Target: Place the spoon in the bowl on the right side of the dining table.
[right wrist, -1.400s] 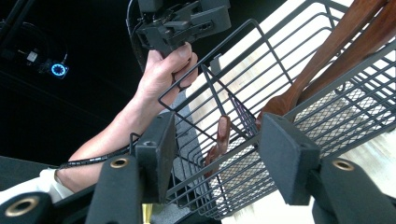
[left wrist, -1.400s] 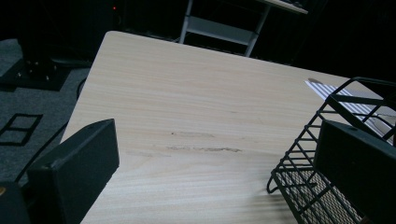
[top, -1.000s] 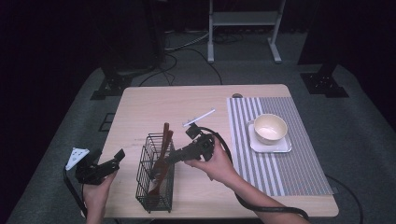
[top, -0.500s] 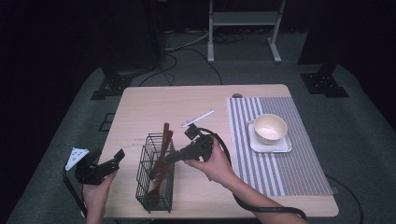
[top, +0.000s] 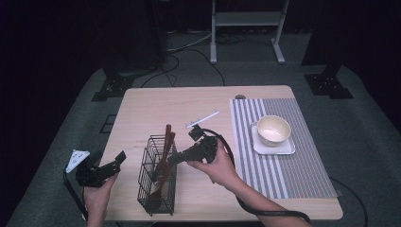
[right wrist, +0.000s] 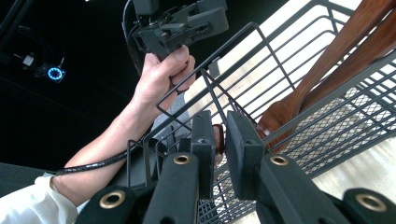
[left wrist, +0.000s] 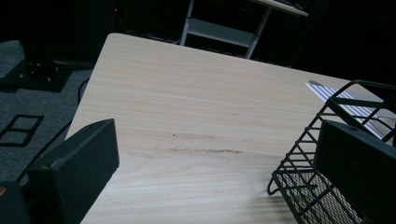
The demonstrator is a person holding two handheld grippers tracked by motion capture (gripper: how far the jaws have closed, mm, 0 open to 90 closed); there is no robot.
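— Right gripper (top: 171,158)?
— Reaching from the right into the black wire basket (top: 156,204), fingers (right wrist: 243,140) nearly together, pinching what looks like the brown handle of one of the wooden utensils (top: 166,142) leaning inside

— Left gripper (top: 116,161)?
— Held just off the left edge of the table (top: 156,109), near the basket, fingers spread wide, nothing between them

— And the basket?
— Standing on the near left part of the table, well apart from the cream bowl (top: 273,130) on the striped mat (top: 293,175)
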